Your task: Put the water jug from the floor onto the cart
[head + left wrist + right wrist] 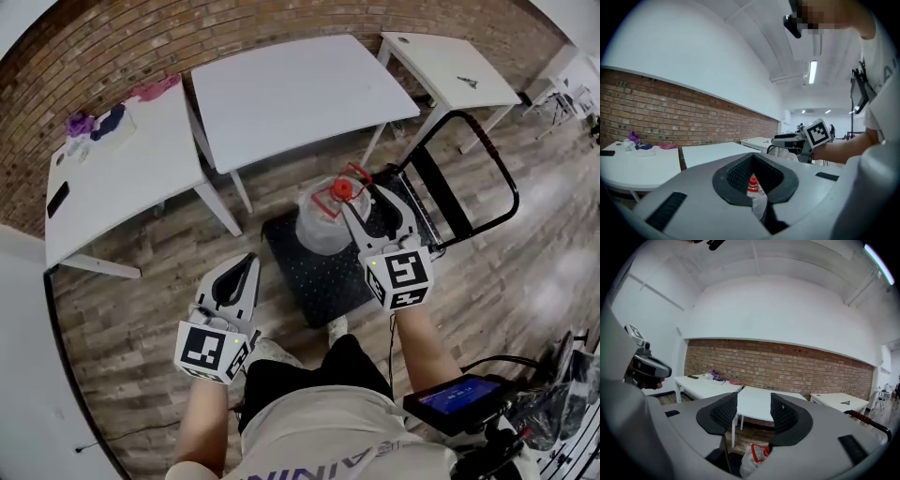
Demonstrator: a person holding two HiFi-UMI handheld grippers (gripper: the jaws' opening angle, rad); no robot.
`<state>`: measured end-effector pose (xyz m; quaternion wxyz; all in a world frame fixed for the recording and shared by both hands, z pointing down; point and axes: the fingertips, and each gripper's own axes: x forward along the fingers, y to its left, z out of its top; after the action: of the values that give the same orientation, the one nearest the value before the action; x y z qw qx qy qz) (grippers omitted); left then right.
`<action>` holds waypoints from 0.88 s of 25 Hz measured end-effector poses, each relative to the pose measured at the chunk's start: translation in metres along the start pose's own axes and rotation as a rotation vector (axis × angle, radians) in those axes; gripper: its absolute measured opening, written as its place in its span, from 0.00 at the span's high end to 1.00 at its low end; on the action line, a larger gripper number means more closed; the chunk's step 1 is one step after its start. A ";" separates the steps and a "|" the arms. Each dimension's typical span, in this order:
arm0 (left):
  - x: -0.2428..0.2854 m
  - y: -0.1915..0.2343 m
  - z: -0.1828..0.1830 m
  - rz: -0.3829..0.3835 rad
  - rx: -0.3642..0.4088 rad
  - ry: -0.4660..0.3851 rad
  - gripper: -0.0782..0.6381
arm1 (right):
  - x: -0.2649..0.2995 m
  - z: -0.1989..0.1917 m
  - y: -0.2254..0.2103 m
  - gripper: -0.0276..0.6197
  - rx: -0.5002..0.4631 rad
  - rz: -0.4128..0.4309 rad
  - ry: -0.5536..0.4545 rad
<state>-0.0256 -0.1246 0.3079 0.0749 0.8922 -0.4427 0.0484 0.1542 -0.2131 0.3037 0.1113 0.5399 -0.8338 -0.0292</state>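
Note:
The clear water jug [319, 230], with a red cap and red handle, stands upright on the far part of the cart's black platform [323, 286]. My right gripper [367, 199] hovers over the jug's cap, open, with nothing between its pads. In the right gripper view the jaws [753, 404] stand apart and the jug [751, 459] shows below them. My left gripper [249, 261] is shut and empty, off the cart's near left corner. Its closed pads [736, 174] frame a glimpse of the red cap [753, 183].
The cart's folding handle [487, 159] rises at its right end. White tables [281, 89] stand along a brick wall beyond the cart; the left one [112, 178] carries cloths and a phone. A screen device [457, 398] hangs at my right hip. Wood floor surrounds the cart.

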 end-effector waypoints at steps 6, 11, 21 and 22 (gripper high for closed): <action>-0.016 -0.003 0.002 -0.049 0.021 -0.006 0.89 | -0.056 0.027 0.013 0.76 -0.013 -0.096 -0.040; -0.037 -0.014 -0.012 -0.037 -0.017 0.005 0.89 | -0.088 0.019 0.016 0.89 -0.009 -0.140 -0.039; -0.052 -0.079 0.011 -0.029 0.019 -0.041 0.89 | -0.160 0.029 0.001 0.92 -0.002 -0.129 -0.093; -0.054 -0.089 0.014 -0.029 0.021 -0.048 0.89 | -0.171 0.028 -0.002 0.93 -0.008 -0.127 -0.094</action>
<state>0.0135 -0.0319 0.2783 0.0554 0.9002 -0.4308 0.0305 0.2165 -0.0607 0.2494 0.0724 0.5891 -0.8022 -0.0649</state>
